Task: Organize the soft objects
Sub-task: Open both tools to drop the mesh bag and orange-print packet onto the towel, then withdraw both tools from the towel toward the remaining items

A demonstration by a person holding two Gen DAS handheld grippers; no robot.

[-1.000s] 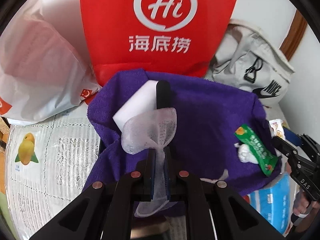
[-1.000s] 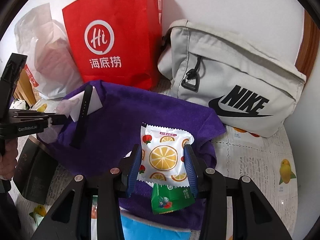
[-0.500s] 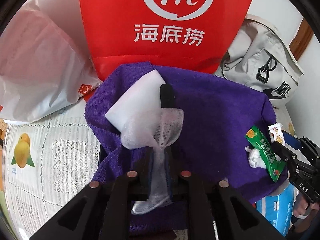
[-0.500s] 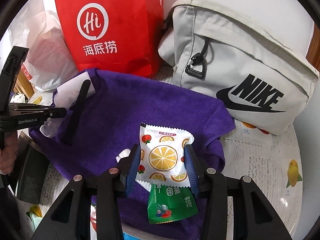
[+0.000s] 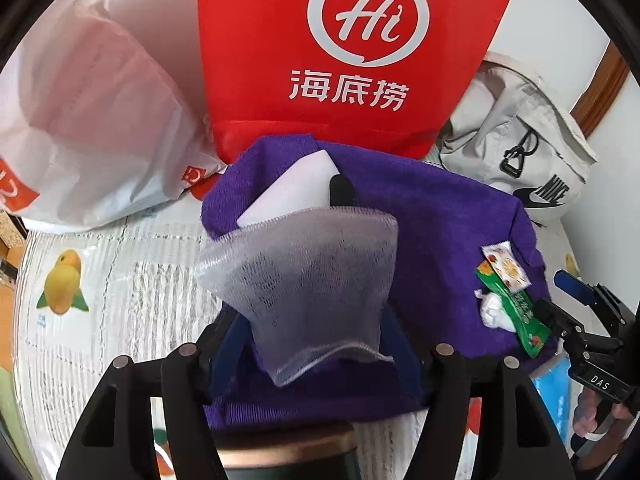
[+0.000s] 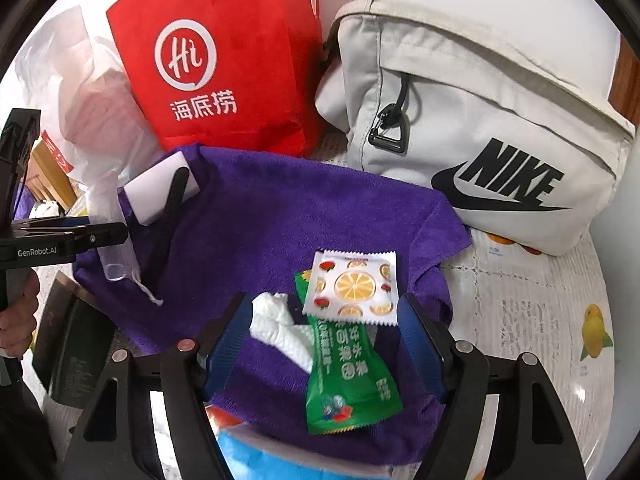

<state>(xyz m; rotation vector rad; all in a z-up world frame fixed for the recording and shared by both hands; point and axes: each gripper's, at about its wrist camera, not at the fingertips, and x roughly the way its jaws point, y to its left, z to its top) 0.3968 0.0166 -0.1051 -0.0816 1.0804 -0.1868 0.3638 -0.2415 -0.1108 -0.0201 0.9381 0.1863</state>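
Note:
A purple towel [image 5: 440,240] [image 6: 300,208] is spread on the table with a white sponge [image 5: 296,188] and a black strap [image 5: 340,192] at its far left. My left gripper [image 5: 312,336] hovers over the towel's near left part, jaws opening. A white mesh pouch [image 5: 312,264] sags loose between them, the pads off it. My right gripper [image 6: 322,304] is over the near right part, jaws opening too. Between them on the towel lie an orange-print sachet [image 6: 352,284], a green sachet [image 6: 348,376] partly under it and a crumpled tissue [image 6: 276,328], none gripped.
A red paper bag [image 5: 352,40] and a white plastic bag [image 5: 88,120] stand behind the towel, a grey Nike bag [image 6: 480,140] at back right. A blue pack [image 6: 272,460] and a dark box [image 6: 68,352] sit by the near edge. Fruit-print tablecloth [image 6: 540,320] shows at right.
Both grippers opened. The mesh pouch, pinched before, now spreads loose between the left jaws. The orange-print sachet left the right jaws and lies on the green sachet.

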